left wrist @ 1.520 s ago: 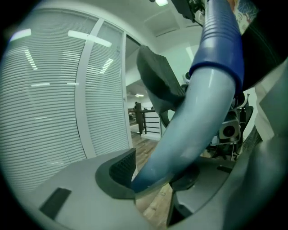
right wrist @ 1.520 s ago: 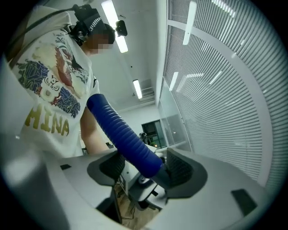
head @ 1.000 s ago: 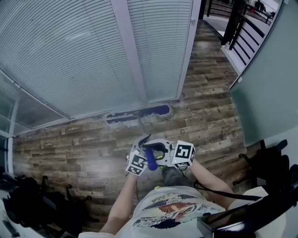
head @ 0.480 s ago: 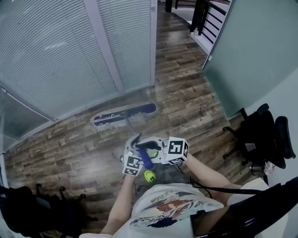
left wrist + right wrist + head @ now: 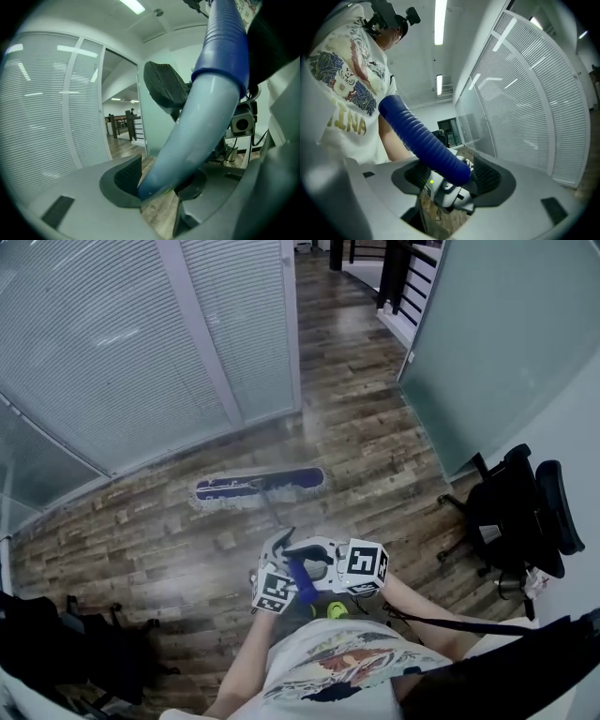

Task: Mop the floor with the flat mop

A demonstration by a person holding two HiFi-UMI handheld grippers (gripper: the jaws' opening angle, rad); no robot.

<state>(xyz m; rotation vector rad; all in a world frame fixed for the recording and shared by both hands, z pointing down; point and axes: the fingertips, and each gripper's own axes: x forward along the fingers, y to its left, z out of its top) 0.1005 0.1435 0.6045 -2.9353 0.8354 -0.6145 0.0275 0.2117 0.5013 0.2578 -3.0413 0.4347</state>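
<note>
The flat mop's blue head [image 5: 260,486] with its pale fringe lies on the wooden floor, a little out from the blind-covered glass wall. Its thin handle [image 5: 275,515] runs back to both grippers in front of the person's chest. My left gripper [image 5: 281,563] is shut on the pale pole [image 5: 201,112] just below the ribbed blue grip. My right gripper [image 5: 323,568] is shut on the blue ribbed grip [image 5: 422,136] higher up. In the gripper views the handle fills the gap between the jaws of the left gripper [image 5: 161,180] and the right gripper [image 5: 450,176].
A glass wall with blinds [image 5: 141,352] runs along the left and back. A frosted glass wall [image 5: 506,343] stands at the right, with a black office chair [image 5: 516,512] beside it. Dark bags [image 5: 56,643] sit at the lower left. A corridor with a black railing [image 5: 394,268] opens at the top.
The mop head has slid away from the foot of the glass wall, out onto the floor. Both grippers kept their hold on the handle and moved across the room with the person.
</note>
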